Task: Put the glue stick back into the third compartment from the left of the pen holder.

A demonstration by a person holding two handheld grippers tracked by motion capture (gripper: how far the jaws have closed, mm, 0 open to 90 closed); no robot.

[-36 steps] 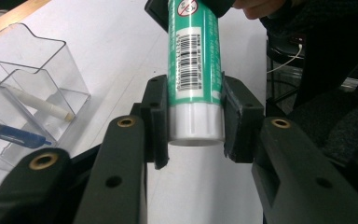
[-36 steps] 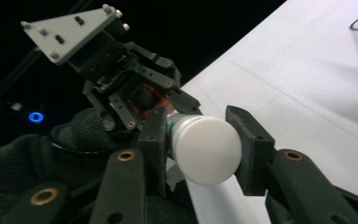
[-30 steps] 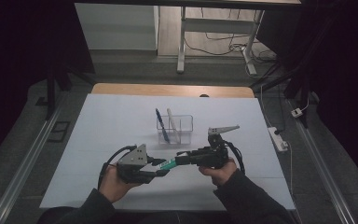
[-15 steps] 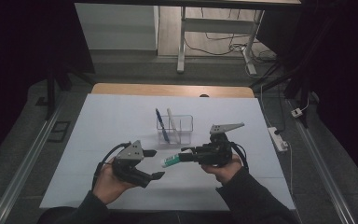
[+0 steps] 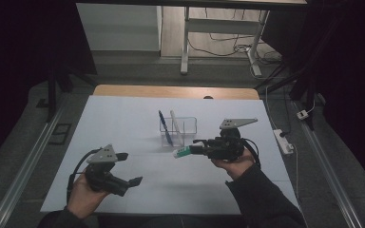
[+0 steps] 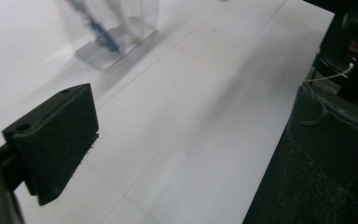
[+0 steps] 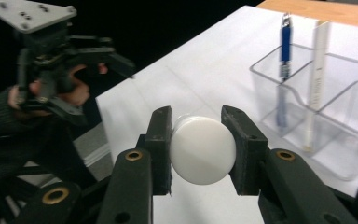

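A short marker with a green body and a white round end is held level above the white sheet, my right gripper shut on it. In the right gripper view the jaws press both sides of that white end. Just behind it stands a clear pen holder with a blue pen and a white pen leaning in it. My left gripper is at the lower left, open and holding nothing, well apart from the marker. The left gripper view catches one black jaw and the blurred holder base.
A white sheet covers the table, with a wooden edge at the far side. A white power strip lies off the sheet's right edge. Metal rails run along both sides of the table.
The left gripper let go of the marker's green end and drew back to the lower left. The right gripper kept the marker and shifted slightly right and away.
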